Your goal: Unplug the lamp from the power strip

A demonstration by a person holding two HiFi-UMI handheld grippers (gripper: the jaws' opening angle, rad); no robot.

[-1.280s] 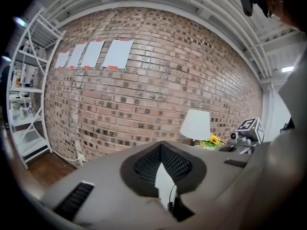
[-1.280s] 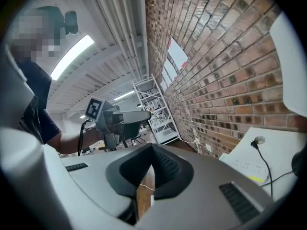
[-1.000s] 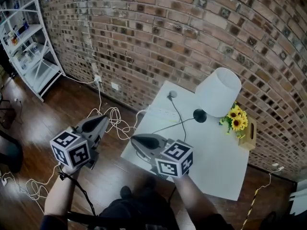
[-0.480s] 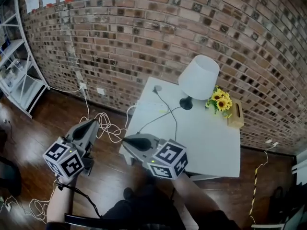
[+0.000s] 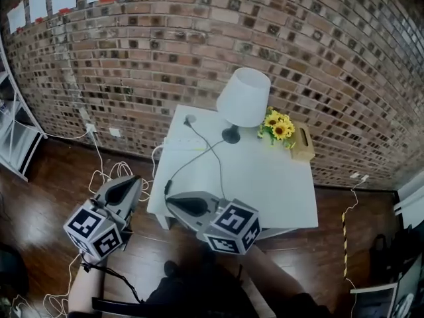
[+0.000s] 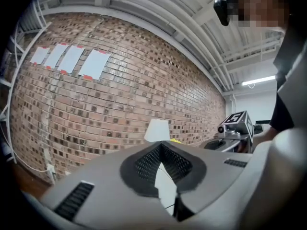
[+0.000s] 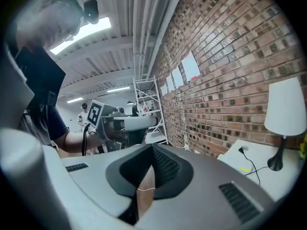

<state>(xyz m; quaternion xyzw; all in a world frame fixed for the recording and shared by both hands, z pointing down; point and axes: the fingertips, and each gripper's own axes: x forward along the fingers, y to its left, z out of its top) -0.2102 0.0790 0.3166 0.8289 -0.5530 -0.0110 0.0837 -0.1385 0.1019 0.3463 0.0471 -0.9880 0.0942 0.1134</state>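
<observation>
The lamp, with its white shade (image 5: 244, 97) and black base (image 5: 230, 136), stands at the back of the white table (image 5: 278, 191). Its black cord (image 5: 199, 154) trails over the tabletop, and a plug (image 5: 191, 119) sits near the back left corner by a white power strip (image 5: 173, 144). My left gripper (image 5: 136, 179) hangs over the floor left of the table, jaws shut and empty. My right gripper (image 5: 169, 201) hovers at the table's front left corner, shut and empty too. In the right gripper view the lamp (image 7: 286, 107) and plug (image 7: 243, 150) show far right.
Sunflowers (image 5: 277, 126) and a wooden tissue box (image 5: 302, 144) stand right of the lamp. White cables (image 5: 112, 171) lie tangled on the wood floor below a wall outlet (image 5: 89, 128). A yellow-black cable (image 5: 344, 224) runs down the right. A brick wall (image 5: 165, 52) backs the table.
The head view has swung, so the table now sits nearer the middle and the shelf has slid off to the left. Both grippers stay shut, low in front of the table.
</observation>
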